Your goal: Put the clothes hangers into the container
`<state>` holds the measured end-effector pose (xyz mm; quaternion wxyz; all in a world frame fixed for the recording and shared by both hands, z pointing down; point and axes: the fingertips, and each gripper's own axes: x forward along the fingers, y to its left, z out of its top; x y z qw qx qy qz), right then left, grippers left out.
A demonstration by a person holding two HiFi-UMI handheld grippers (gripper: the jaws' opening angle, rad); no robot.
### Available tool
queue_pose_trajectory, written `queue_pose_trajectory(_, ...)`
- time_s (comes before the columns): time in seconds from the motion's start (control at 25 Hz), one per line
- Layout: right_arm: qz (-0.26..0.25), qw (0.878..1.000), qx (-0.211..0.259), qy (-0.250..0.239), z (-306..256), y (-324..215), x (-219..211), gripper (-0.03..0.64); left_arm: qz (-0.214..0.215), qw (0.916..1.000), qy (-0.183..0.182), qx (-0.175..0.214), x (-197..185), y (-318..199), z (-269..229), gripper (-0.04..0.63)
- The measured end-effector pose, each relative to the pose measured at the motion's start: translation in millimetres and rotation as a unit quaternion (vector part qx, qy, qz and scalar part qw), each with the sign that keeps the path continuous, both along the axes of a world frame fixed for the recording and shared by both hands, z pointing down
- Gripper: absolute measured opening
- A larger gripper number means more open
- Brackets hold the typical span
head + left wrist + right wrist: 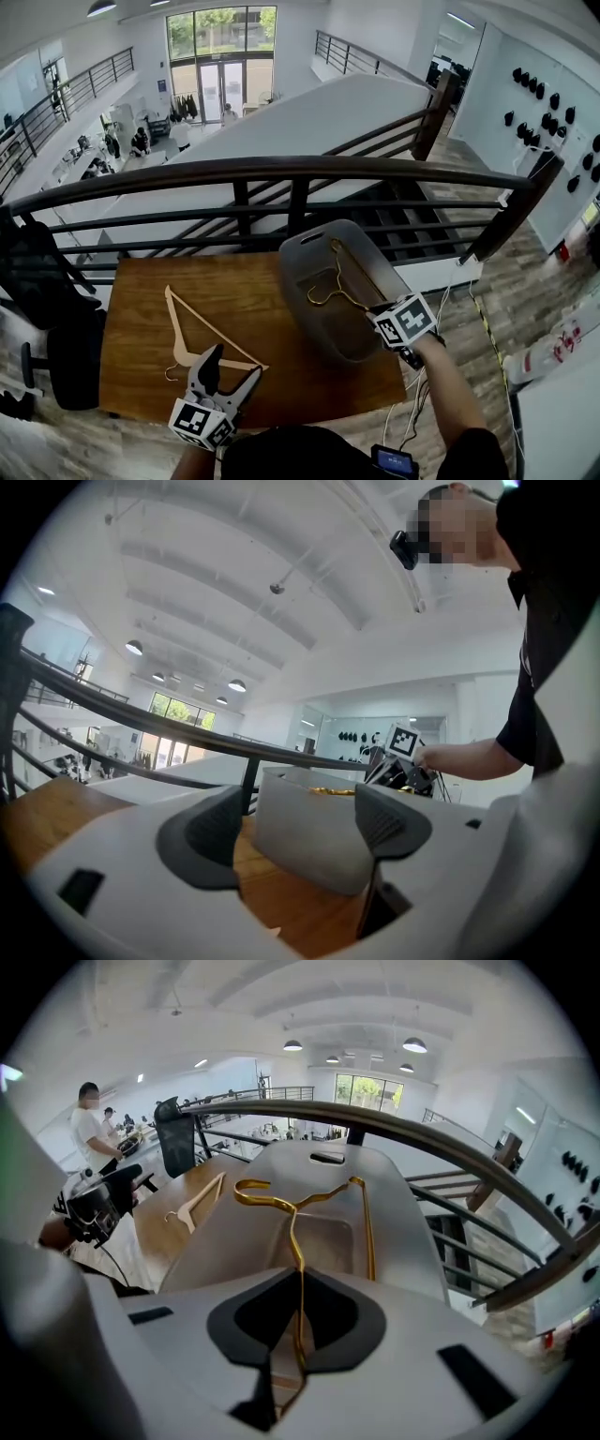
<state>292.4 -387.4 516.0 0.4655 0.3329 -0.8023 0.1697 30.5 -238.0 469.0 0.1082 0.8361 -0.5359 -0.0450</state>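
Right gripper [298, 1335] clamped a thin gold wire hanger [292, 1208] over the grey plastic tub [398, 1227], while left gripper [300, 827] stood wide open near a pale wooden hanger [206, 1192].

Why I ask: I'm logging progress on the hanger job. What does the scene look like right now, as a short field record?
surface: wooden table
container: grey tub, on the table's right part
right gripper: shut on gold hanger, held over the tub's opening
left gripper: open, nothing gripped, faces the tub
pale hanger: flat on the table, left of the tub
progress: no hanger released into the tub yet
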Motion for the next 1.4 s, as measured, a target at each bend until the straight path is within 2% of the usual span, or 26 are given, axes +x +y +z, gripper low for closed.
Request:
queue_pose_trajectory(0.12,-0.01,1.0,-0.011,0.027,8.6,-7.8,-0.5,0.02,-0.002,1.0,0.001,-0.004,-1.4,0.4,4.3,0.37)
queue_pose_trajectory(0.4,-0.004,0.997,-0.045,0.055,29.5,-19.1,-12.7,0.026,0.0,0.9999,-0.008,-0.014,-19.8,-0.9,5.6,0.37)
queue_pose_trajectory(0.6,-0.016,0.988,-0.033,0.152,54.6,-21.3,-10.0,0.027,0.005,0.9997,-0.016,-0.017,-40.3,0.7,-0.9,0.37)
queue_pose_trajectory(0.68,-0.013,0.984,-0.032,0.176,59.3,-22.3,-7.6,0.027,0.006,0.9998,-0.016,-0.014,-47.2,1.8,-3.1,0.37)
queue_pose_trajectory(0.84,-0.007,0.987,-0.042,0.156,66.7,-23.3,-22.2,0.029,0.002,0.9998,-0.012,-0.013,-65.8,4.8,-3.8,0.37)
queue_pose_trajectory(0.96,-0.009,0.986,-0.029,0.165,69.2,-25.1,-26.8,0.044,-0.004,0.9997,-0.013,-0.018,-76.6,7.8,-1.1,0.37)
queue_pose_trajectory(1.08,-0.013,0.986,-0.013,0.165,65.2,-25.8,-32.7,0.157,-0.004,0.9998,-0.01,-0.015,-82.6,8.1,-0.5,0.37)
queue_pose_trajectory(1.28,-0.008,0.987,0.01,0.161,54.0,-23.8,-37.5,0.153,0.002,0.9998,-0.012,-0.016,-87.7,8.2,-0.8,0.37)
queue_pose_trajectory(1.4,0.012,0.987,0.059,0.151,33.2,-29.7,-38.5,0.124,0.008,0.9997,-0.016,-0.015,-90.1,7.8,-1.1,0.37)
